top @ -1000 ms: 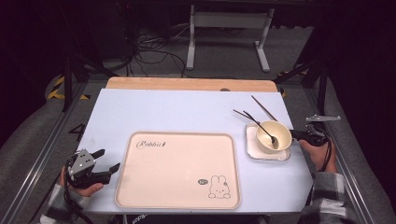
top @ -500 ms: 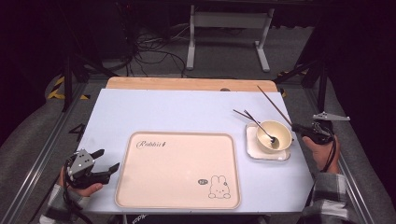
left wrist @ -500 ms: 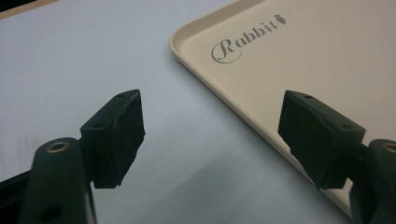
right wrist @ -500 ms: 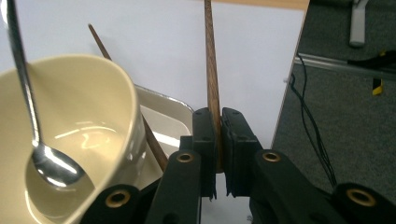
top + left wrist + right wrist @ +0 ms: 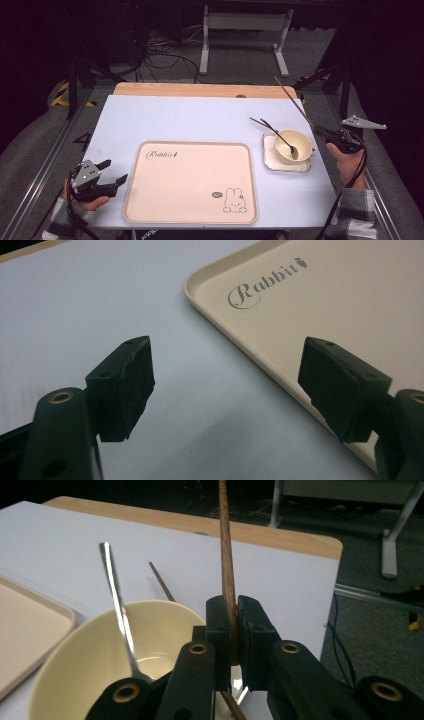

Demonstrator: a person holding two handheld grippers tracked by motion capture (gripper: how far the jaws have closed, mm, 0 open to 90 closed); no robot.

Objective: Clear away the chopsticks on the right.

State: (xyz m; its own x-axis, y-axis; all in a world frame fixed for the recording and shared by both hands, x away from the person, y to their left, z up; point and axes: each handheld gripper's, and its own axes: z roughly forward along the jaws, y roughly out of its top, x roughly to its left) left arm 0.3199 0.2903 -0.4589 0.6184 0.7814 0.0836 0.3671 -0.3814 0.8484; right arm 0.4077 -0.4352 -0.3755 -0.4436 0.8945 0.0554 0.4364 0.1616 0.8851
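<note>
My right gripper is shut on a brown chopstick that slants up and away over the table's far right corner. Just left of it a cream bowl sits on a small square plate, with a metal spoon leaning in the bowl. A second chopstick lies on the table beyond the bowl. My left gripper rests open at the table's front left, beside the left edge of a beige tray printed "Rabbit".
The white table top ends in a wooden strip at the far side. Metal rails run along both sides, and beyond lie cables and a stand's legs on the dark floor.
My right gripper has lifted the chopstick off the table and drawn it right; its far end now points higher, past the table's far edge. The left gripper has kept still.
</note>
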